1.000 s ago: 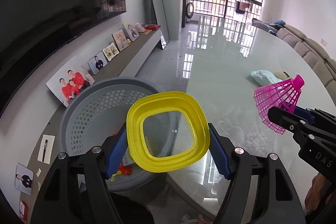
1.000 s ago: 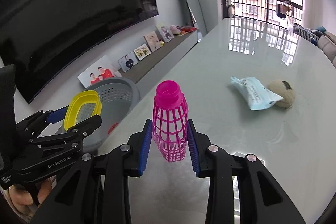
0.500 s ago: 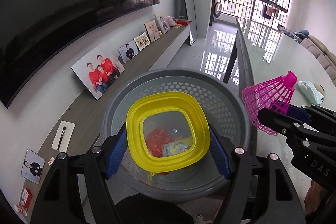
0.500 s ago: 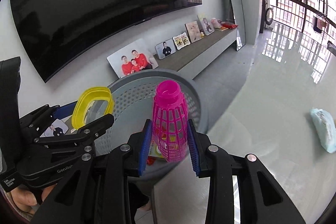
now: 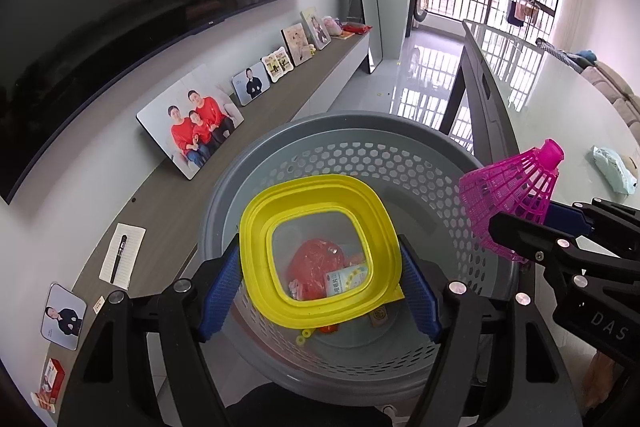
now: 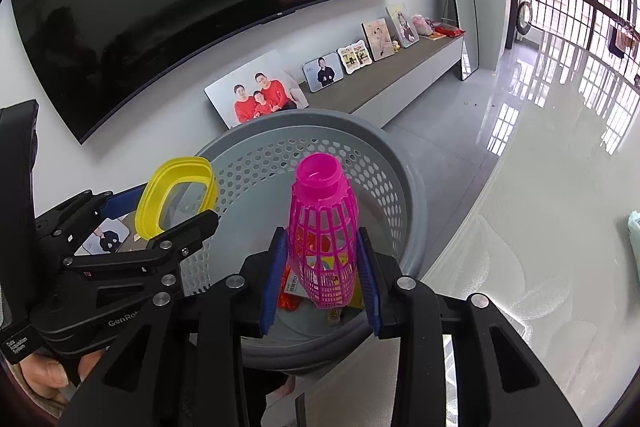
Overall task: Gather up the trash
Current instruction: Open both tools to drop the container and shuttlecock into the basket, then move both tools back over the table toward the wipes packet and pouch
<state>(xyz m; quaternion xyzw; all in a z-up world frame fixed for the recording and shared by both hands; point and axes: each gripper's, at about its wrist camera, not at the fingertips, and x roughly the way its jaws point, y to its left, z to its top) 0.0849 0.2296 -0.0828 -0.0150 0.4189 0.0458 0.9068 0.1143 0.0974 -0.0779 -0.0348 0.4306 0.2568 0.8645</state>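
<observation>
A grey perforated basket (image 5: pixel 344 125) (image 6: pixel 304 119) stands below both grippers, with a red wrapper (image 5: pixel 316 263), a small packet and yellow bits in its bottom. My left gripper (image 5: pixel 320 293) is shut on a yellow-rimmed clear lid (image 5: pixel 256 227), held flat over the basket's mouth. My right gripper (image 6: pixel 320 285) is shut on a pink mesh plastic cone (image 6: pixel 324 227), which stands upright above the basket's near side. In the right wrist view the yellow lid (image 6: pixel 176 199) shows at the left. The left wrist view has the pink cone (image 5: pixel 516 195) at its right.
A glossy pale table (image 6: pixel 540 227) runs off to the right, with a blue-white packet (image 5: pixel 612 169) lying on it. Behind the basket, a low cabinet (image 5: pixel 176 187) carries framed photos under a dark wall screen (image 6: pixel 180 7). A hand (image 6: pixel 44 375) grips the left tool.
Both grippers have moved off the table to a place over the basket, which now fills the middle of both views. The lid and the pink cone stay gripped.
</observation>
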